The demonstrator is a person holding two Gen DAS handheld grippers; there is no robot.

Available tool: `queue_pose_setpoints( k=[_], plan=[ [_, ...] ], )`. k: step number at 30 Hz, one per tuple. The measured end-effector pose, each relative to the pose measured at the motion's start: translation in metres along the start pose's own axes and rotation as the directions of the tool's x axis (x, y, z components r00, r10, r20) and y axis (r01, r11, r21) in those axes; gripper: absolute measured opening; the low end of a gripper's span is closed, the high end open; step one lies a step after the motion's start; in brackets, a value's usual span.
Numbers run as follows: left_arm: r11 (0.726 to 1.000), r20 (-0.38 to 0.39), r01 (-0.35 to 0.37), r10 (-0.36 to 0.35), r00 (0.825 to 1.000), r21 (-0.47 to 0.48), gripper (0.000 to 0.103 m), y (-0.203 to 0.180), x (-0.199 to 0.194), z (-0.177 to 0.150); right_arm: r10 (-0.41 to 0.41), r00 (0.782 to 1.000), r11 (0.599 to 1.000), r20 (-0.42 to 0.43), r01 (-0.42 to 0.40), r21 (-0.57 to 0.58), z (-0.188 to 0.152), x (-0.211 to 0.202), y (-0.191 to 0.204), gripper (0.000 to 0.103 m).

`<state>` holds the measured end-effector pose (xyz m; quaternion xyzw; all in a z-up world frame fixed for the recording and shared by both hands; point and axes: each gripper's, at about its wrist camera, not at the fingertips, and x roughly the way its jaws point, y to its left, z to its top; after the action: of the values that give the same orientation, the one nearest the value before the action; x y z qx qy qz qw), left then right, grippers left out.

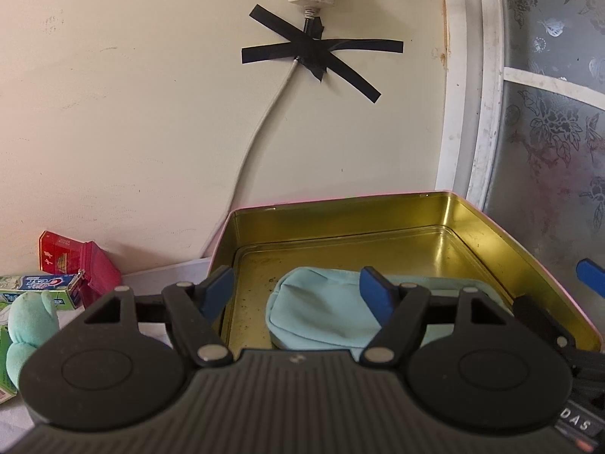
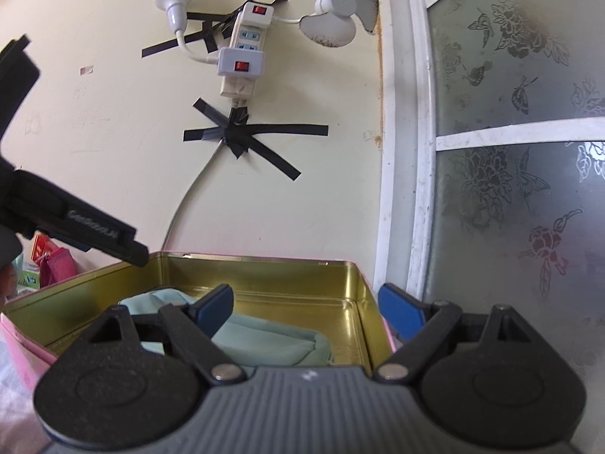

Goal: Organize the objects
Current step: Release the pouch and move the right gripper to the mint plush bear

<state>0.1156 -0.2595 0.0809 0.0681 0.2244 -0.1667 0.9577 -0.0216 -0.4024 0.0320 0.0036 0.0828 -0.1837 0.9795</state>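
Observation:
An open tin with a pink outside and a gold inside stands against the wall, also in the right wrist view. A light blue pouch lies flat on its floor. My left gripper hangs open over the tin's left side, one fingertip by the left wall and the other above the pouch, pressing on nothing. My right gripper is open wide, straddling the tin's right wall with one fingertip over the pouch and the other outside the tin. The left gripper's body shows at the left of the right wrist view.
Left of the tin lie a red box, a toothpaste box, a dark pink wallet and a teal plush toy. On the wall hang a power strip, a taped cable and a small fan. A frosted window is at the right.

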Motion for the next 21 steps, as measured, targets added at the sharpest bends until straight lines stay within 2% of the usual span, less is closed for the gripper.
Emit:
queue_pose_setpoints(
  k=[5, 10, 14, 18, 21],
  plan=[
    [1.0, 0.017, 0.009, -0.01, 1.0, 0.002, 0.075, 0.009, -0.026, -0.009, -0.006, 1.0, 0.999, -0.008, 0.006, 0.053, 0.003, -0.018, -0.002, 0.088],
    [1.0, 0.026, 0.023, -0.023, 0.999, -0.005, 0.076, 0.022, -0.055, -0.027, 0.031, 0.998, 0.988, -0.054, -0.023, 0.151, 0.0, -0.052, 0.005, 0.088],
    [1.0, 0.018, 0.015, -0.015, 1.0, 0.004, 0.081, 0.036, -0.076, -0.052, 0.069, 0.992, 0.975, -0.103, -0.045, 0.219, -0.008, -0.08, 0.019, 0.091],
    [1.0, -0.016, -0.015, 0.015, 1.0, 0.007, 0.081, 0.059, -0.088, -0.08, 0.141, 0.966, 0.963, -0.218, -0.083, 0.255, -0.019, -0.089, 0.04, 0.091],
    [0.999, -0.072, -0.055, 0.055, 0.996, 0.003, 0.081, 0.082, -0.088, -0.098, 0.177, 0.941, 0.972, -0.289, -0.12, 0.204, -0.025, -0.09, 0.067, 0.091]
  ],
)
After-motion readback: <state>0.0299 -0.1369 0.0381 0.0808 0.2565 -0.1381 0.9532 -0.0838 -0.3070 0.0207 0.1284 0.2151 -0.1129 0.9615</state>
